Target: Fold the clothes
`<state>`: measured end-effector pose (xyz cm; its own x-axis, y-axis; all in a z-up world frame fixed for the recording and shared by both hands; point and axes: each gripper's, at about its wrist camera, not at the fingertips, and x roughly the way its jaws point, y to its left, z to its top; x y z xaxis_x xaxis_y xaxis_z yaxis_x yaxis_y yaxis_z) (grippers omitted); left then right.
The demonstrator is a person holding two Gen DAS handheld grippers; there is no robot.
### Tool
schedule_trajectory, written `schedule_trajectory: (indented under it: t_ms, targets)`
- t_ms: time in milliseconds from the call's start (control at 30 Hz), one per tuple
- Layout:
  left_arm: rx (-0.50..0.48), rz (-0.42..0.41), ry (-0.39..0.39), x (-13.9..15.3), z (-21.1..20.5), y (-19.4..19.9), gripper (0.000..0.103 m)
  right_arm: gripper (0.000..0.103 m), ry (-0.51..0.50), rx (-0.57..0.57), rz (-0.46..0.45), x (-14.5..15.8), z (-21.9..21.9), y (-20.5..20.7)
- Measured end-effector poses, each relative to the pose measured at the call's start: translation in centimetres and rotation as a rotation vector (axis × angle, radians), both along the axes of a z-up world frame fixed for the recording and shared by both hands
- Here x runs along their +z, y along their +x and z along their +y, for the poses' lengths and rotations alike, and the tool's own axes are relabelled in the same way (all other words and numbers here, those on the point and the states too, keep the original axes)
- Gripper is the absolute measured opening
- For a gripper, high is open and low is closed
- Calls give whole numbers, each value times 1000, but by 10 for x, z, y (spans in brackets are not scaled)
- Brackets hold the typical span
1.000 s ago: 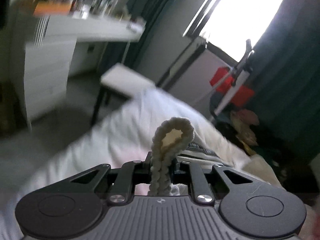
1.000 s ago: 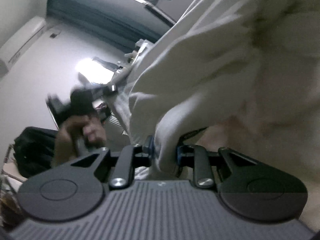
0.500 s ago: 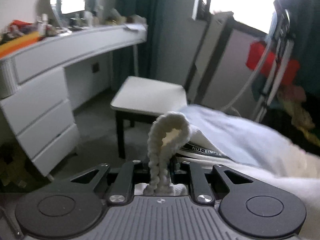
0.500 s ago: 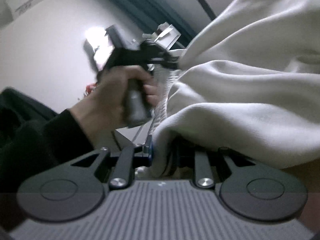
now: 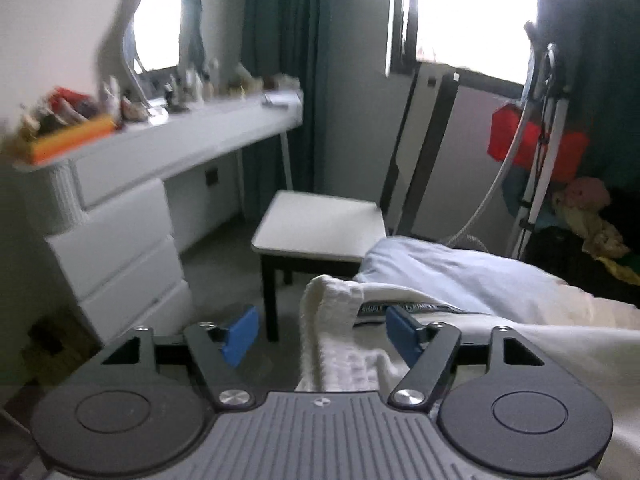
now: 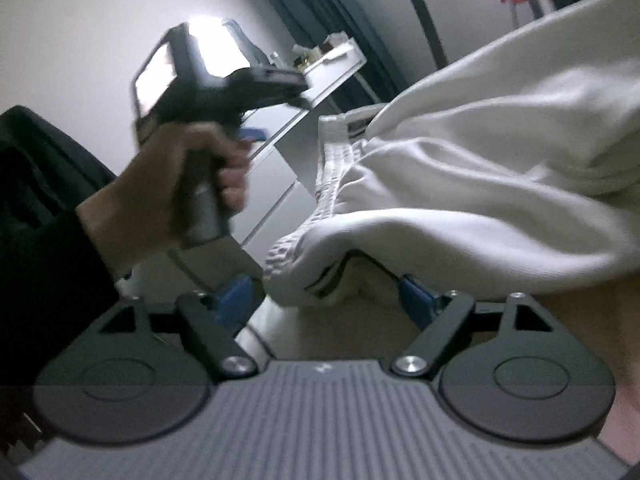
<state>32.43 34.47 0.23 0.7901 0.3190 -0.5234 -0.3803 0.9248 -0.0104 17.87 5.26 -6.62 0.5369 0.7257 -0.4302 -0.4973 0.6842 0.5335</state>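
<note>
A cream sweatshirt (image 5: pixel 500 320) lies bunched on the bed. Its ribbed hem (image 5: pixel 332 320) stands up between the blue pads (image 5: pixel 240 334) of my left gripper (image 5: pixel 320 332), whose jaws are opening and no longer press on it. In the right wrist view the same sweatshirt (image 6: pixel 480 160) fills the right side. A fold of its ribbed edge (image 6: pixel 296 256) hangs loose between the jaws of my right gripper (image 6: pixel 325 300), which are also opening. A hand (image 6: pixel 160 184) in a dark sleeve holds the left gripper's handle up at the left.
A white dressing table (image 5: pixel 180 148) with drawers, a mirror (image 5: pixel 156 40) and small clutter runs along the left wall. A white-topped stool (image 5: pixel 320 224) stands beside the pale bed cover (image 5: pixel 460 272). Red items on a stand (image 5: pixel 536 140) sit under the bright window.
Both grippers were shut on the sweatshirt's ribbed edge; now both stand wide with the cloth loose between the pads. The left view has swung toward the dressing table.
</note>
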Motion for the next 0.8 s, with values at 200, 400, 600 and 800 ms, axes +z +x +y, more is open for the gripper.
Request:
schedule_trajectory:
  t_ms: [200,400,600,800]
  targets:
    - [-20,-64,-4,23,-63,-123,80,83,-87,-109,-84,36,-71,-65]
    - [-135,-142,28,26,-152,-231,81,83,-160,-252,-218,69,-152,-121]
    - [-232,-60,-107,3,-215,-260,82,83,-93,-378,-161,56,-241,-131]
    - [-245,50,-339,-39,-226,-234,82,85,131,-513,121,-10,-328,-83]
